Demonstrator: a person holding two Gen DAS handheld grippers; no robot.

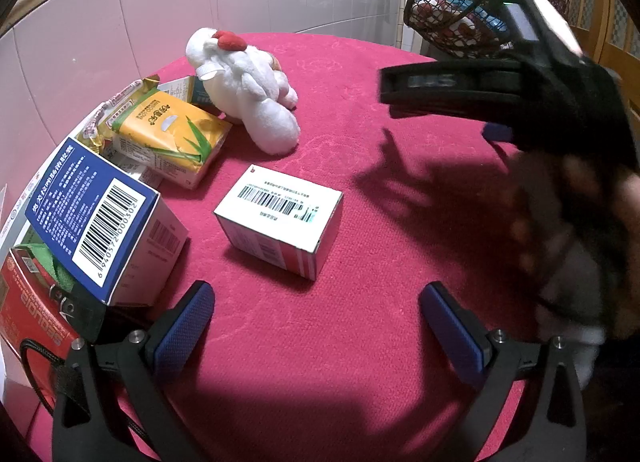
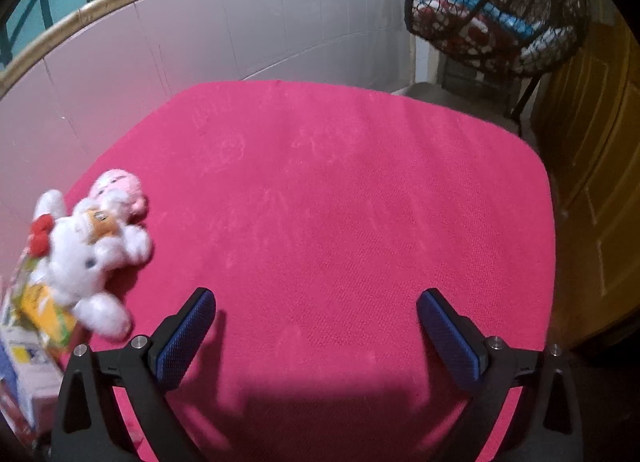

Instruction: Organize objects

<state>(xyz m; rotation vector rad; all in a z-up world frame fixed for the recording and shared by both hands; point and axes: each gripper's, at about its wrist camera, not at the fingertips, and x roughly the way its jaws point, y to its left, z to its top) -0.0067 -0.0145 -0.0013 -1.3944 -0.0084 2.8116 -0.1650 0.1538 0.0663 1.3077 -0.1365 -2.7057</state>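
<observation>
Lining up left gripper [image 1: 316, 326], jaws spread, on white box [image 1: 280, 218]: straddle its short sides, descend square. Right gripper [image 2: 316, 326] spread too, idle over cloth [image 2: 340, 202].

The table cover [image 1: 360, 222] is deep pink-red with a fine woven texture. A white plush toy [image 1: 248, 90] wears a red bow. Mid-table lies a white box [image 1: 280, 214] with a black barcode and red stripes on its side. Toward the left edge sit a yellow pack [image 1: 168, 134] printed with green leaves, a blue-and-white box [image 1: 96, 218] and a red box [image 1: 28, 310]. The gripper pads [image 1: 184, 326] are blue, dotted with a fine grid, on black arms.
</observation>
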